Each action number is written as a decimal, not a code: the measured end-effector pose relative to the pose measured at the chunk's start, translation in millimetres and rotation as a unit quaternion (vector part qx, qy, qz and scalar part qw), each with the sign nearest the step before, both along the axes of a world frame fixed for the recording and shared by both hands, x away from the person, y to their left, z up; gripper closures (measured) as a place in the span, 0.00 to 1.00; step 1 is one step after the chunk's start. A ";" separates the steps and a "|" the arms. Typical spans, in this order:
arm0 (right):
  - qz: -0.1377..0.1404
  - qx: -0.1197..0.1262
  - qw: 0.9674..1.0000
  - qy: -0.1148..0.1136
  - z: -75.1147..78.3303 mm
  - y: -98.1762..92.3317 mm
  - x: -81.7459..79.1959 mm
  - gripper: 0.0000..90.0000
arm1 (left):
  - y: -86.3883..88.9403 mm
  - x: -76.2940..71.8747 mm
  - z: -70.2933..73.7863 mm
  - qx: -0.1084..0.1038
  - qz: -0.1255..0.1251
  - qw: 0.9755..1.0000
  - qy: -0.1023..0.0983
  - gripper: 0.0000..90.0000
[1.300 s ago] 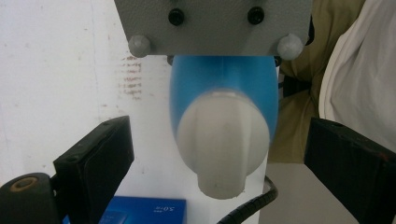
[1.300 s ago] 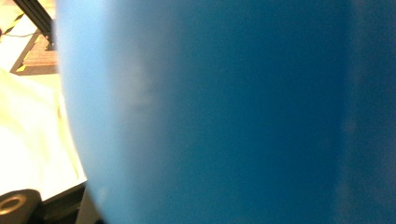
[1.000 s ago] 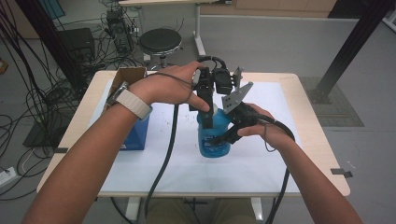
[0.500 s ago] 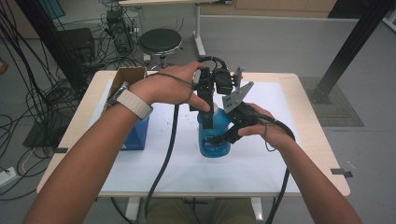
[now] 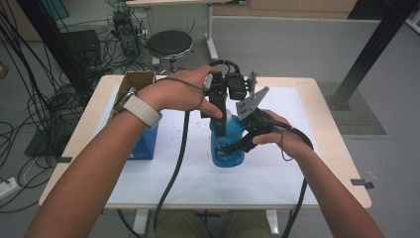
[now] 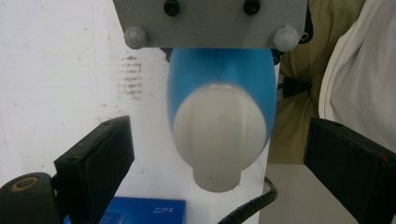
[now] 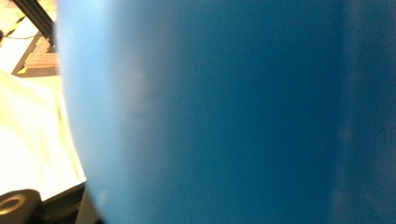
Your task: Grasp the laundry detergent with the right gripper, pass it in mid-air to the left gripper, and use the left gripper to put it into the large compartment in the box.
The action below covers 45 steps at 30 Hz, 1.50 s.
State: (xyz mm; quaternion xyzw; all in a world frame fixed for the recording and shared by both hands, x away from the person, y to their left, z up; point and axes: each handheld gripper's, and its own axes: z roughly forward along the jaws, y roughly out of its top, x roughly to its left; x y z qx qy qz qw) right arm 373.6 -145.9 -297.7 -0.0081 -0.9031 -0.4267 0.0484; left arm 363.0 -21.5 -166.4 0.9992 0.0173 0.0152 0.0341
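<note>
Two grippers worked one blue bottle (image 5: 227, 148) standing mid-table (image 5: 297, 178): the right gripper (image 5: 233, 146) pinched its body, while the left gripper (image 6: 219, 154) hung spread around the white cap (image 6: 218, 140). Centring the jaws before closing seemed wise.

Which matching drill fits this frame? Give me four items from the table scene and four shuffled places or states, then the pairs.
Items
1. blue plastic bottle
2. white bottle cap
3. brown cardboard box
4. left gripper

Places or states
A. open, either side of the cap
B. far left part of the table
C. upright at the table's middle, right gripper at its side
D. on top of the bottle

Pairs: 1-C, 2-D, 3-B, 4-A
</note>
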 end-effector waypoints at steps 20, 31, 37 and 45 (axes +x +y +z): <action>0.005 -0.002 1.000 0.000 -0.3 0.4 -0.5 0.48 | -0.4 -0.9 -0.1 -0.004 0.002 1.000 0.000 0.10; 0.005 0.000 1.000 0.000 -0.5 0.1 -0.8 0.48 | -1.5 -1.0 -0.4 -0.003 0.001 1.000 0.000 0.10; 0.005 -0.001 1.000 0.001 -0.6 0.4 -0.2 0.48 | -1.7 -0.8 -0.7 -0.003 0.000 1.000 0.000 0.10; 0.006 -0.001 1.000 0.004 -0.7 1.4 0.1 0.48 | -0.9 -0.3 -1.7 -0.004 0.000 1.000 0.001 0.10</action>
